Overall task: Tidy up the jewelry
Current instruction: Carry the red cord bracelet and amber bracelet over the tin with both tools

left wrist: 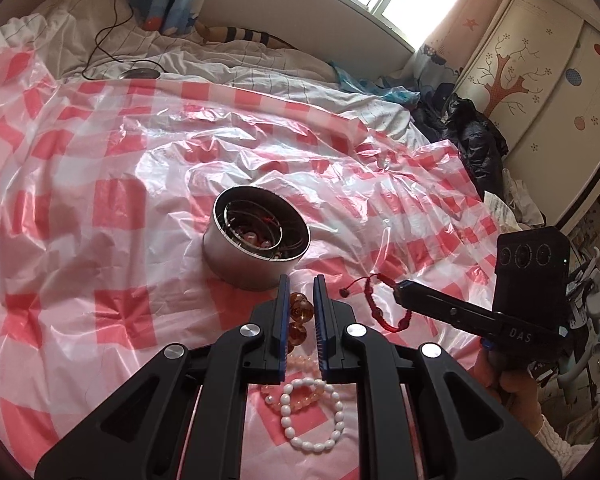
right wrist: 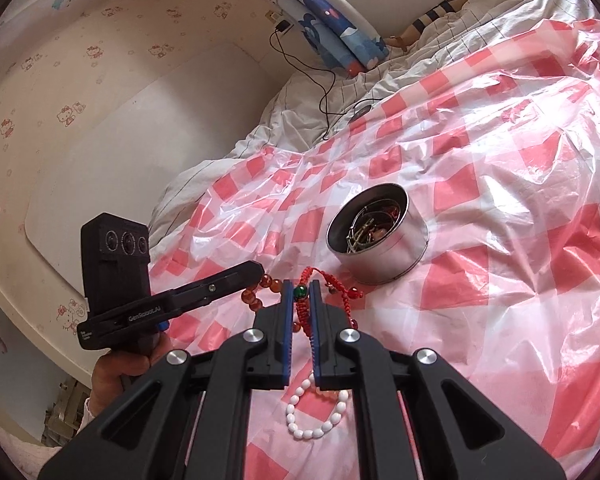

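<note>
A round metal tin [left wrist: 256,258] [right wrist: 396,254] with bangles and beads inside stands on the pink-checked plastic sheet [left wrist: 100,208]. My left gripper [left wrist: 302,280] is shut on an amber bead bracelet [left wrist: 300,308], lifted just in front of the tin. It also shows in the right wrist view [right wrist: 258,268], with the amber beads [right wrist: 254,298] hanging from it. My right gripper [right wrist: 302,285] is shut on a red cord bracelet [right wrist: 346,300] with a green bead. From the left it appears at the right [left wrist: 398,290], the red cord [left wrist: 374,304] dangling. A white bead bracelet [left wrist: 312,420] [right wrist: 314,416] lies below, over a pale pink one [left wrist: 300,364].
White bedding [left wrist: 228,60] lies rumpled beyond the sheet, with a black cable [left wrist: 112,28] running to a round dark disc [left wrist: 140,73]. A black jacket [left wrist: 476,140] is heaped at the bed's right edge by a wardrobe [left wrist: 540,80]. A hand [right wrist: 128,364] holds the left gripper's handle.
</note>
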`<state>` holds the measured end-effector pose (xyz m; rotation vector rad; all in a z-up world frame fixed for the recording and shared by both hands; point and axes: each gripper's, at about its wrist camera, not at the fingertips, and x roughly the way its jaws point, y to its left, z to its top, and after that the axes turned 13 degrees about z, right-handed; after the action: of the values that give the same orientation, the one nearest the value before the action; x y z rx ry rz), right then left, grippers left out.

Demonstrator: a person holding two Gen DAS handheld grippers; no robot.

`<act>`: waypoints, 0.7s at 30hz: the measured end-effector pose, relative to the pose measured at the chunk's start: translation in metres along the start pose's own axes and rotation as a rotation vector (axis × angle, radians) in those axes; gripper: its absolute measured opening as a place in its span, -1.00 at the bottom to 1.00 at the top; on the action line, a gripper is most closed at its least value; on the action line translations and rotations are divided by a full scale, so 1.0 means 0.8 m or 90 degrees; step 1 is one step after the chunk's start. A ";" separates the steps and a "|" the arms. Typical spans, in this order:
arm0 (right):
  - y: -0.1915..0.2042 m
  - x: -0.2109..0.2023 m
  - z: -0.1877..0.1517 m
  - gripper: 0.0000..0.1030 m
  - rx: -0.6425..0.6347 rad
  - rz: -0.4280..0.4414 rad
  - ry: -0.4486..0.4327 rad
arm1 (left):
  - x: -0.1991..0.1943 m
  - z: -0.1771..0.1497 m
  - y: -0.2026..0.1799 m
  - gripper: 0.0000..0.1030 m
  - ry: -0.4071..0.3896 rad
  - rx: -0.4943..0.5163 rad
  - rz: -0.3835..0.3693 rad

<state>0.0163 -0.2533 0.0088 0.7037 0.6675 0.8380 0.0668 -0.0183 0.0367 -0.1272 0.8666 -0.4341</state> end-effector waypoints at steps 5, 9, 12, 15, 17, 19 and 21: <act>-0.009 0.002 0.032 -0.84 -0.001 -0.004 -0.021 | -0.005 0.043 -0.024 -0.80 -0.027 0.015 -0.020; -0.026 -0.004 0.054 -0.84 0.021 -0.004 -0.077 | 0.001 0.072 -0.045 -0.80 -0.040 0.027 -0.024; -0.042 -0.015 0.050 -0.84 0.049 -0.016 -0.095 | 0.014 0.085 -0.054 -0.80 -0.037 0.036 -0.022; -0.053 -0.023 0.051 -0.84 0.075 -0.018 -0.110 | 0.034 0.092 -0.056 -0.80 -0.025 0.037 -0.018; -0.053 -0.028 0.052 -0.84 0.076 -0.014 -0.121 | 0.048 0.093 -0.055 -0.80 -0.019 0.031 -0.019; -0.051 -0.031 0.053 -0.84 0.073 -0.014 -0.127 | 0.064 0.092 -0.053 -0.80 -0.012 0.026 -0.018; -0.051 -0.032 0.053 -0.84 0.072 -0.014 -0.128 | 0.085 0.088 -0.047 -0.80 -0.004 0.022 -0.007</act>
<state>0.0529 -0.3062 0.0086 0.8689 0.5426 0.7022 0.1467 -0.0853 0.0447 -0.1015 0.8525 -0.4588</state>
